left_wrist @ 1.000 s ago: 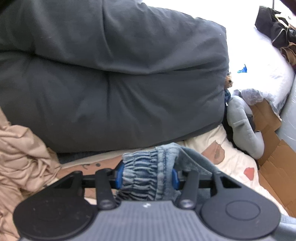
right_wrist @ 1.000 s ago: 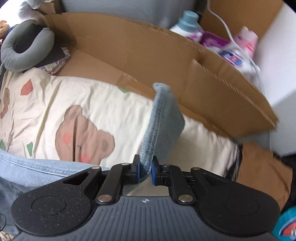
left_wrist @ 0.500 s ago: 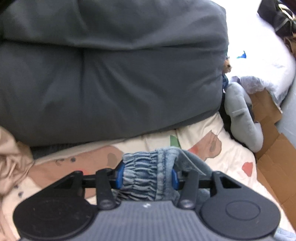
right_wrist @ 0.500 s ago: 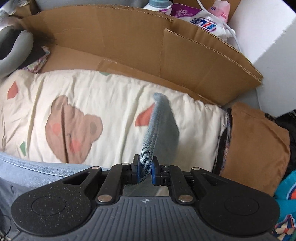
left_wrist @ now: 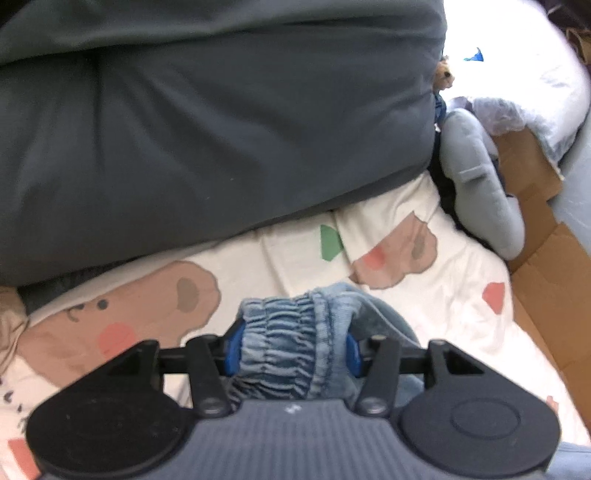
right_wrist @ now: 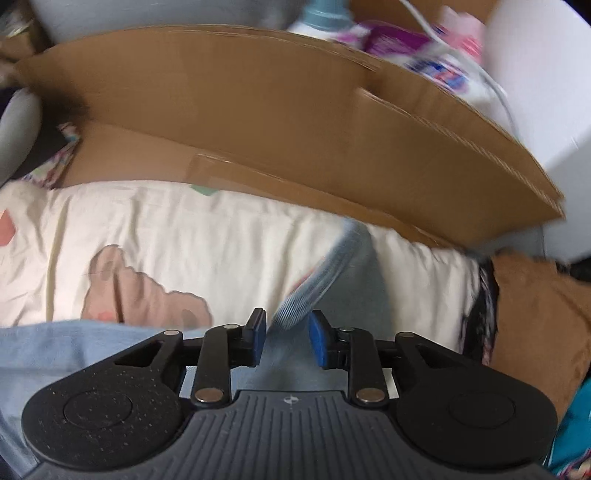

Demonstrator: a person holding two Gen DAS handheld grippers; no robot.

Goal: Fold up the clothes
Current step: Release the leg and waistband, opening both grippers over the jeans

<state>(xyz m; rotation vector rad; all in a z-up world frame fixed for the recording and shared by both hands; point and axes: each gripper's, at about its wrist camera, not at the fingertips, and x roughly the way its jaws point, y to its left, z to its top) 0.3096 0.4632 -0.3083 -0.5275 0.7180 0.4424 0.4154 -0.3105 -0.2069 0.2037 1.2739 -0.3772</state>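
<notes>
- Left gripper (left_wrist: 291,349) is clamped on the gathered elastic waistband of the denim garment (left_wrist: 284,332), with a thick bunch of fabric wedged between the blue pads and held just above the bear-print sheet (left_wrist: 424,295).
- Right gripper (right_wrist: 286,338) has its jaws spread apart. A denim edge (right_wrist: 325,273) stands up between the pads but neither pad looks pressed on it, so I'd say that side isn't gripped. It's blurry, so I'm not fully sure.
- More of the pale blue fabric lies spread over the sheet at the lower left of the right wrist view.
- What could go wrong: with only one side pinched, the loose edge could flop over crooked and the fold would end up lopsided.
- The left grip is a fat wad of elastic, so it could let go unevenly and drag the cloth out of line.
- The dark grey duvet (left_wrist: 221,129) sits close behind, and the grey neck pillow (left_wrist: 476,177) is at the sheet's far corner, so there isn't much flat room.
- Containers: a cardboard box (right_wrist: 295,122) runs along the bed edge. Behind its wall there's a detergent bottle (right_wrist: 325,18) and a purple-and-white pouch (right_wrist: 424,55). I can't tell whether they're inside the box or just behind it.
</notes>
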